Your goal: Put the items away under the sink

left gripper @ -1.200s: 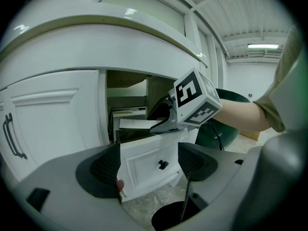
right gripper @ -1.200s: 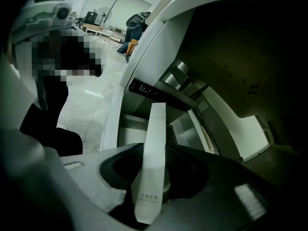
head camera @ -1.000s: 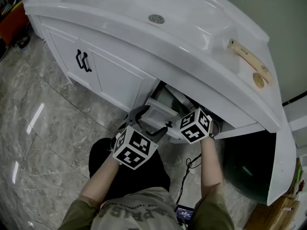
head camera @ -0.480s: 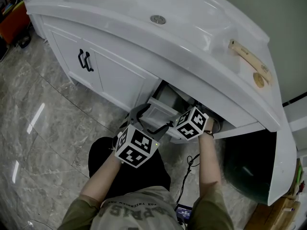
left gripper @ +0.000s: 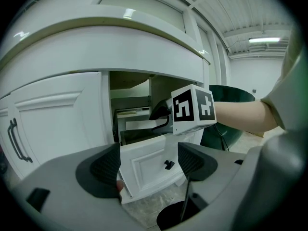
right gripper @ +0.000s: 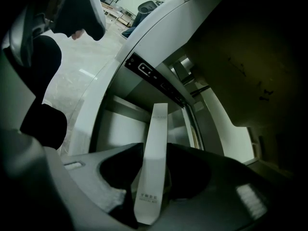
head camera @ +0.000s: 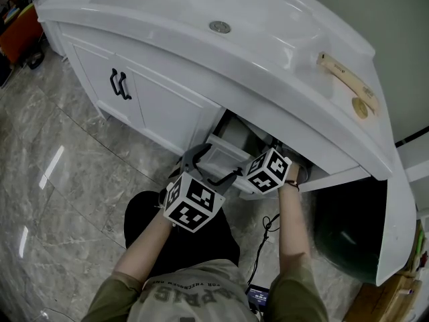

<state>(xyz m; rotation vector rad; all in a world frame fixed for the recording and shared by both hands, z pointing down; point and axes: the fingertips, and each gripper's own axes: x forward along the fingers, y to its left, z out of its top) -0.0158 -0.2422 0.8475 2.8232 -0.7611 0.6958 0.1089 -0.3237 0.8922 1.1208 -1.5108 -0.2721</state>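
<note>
Your right gripper (right gripper: 155, 171) has its jaws closed partway, clamped on a white flat item (right gripper: 156, 138). The item is long and narrow, smooth and matte, with a rounded lower end that carries a small line of grey print. It stands up out of the dark jaws and leans a little to the right. Its far end points into the open cabinet space under the sink (head camera: 201, 12), where you can see plain white inner panels and a dark metal drawer rail (right gripper: 154, 76). The overhang to the right is in deep shadow.

Your left gripper (left gripper: 149, 160) has its jaws wide apart, and their dark ribbed pads grip nothing. Between them you see the white front of the pulled-out drawer (left gripper: 144, 170), a framed panel with a small black knob (left gripper: 168, 164). Its left edge sits right at the left jaw, but I cannot tell whether they touch. From the head view, these jaws reach to the near corner of the drawer, and the right gripper's marker cube sits just beside it.

The vanity (head camera: 167, 106) is glossy white with curved edges, and its shut doors carry two black handles (head camera: 119, 84). A pale wooden tool with a round end (head camera: 346, 80) lies on its right rim. A dark green bin (head camera: 342, 237) stands on the grey marbled floor (head camera: 60, 180).
</note>
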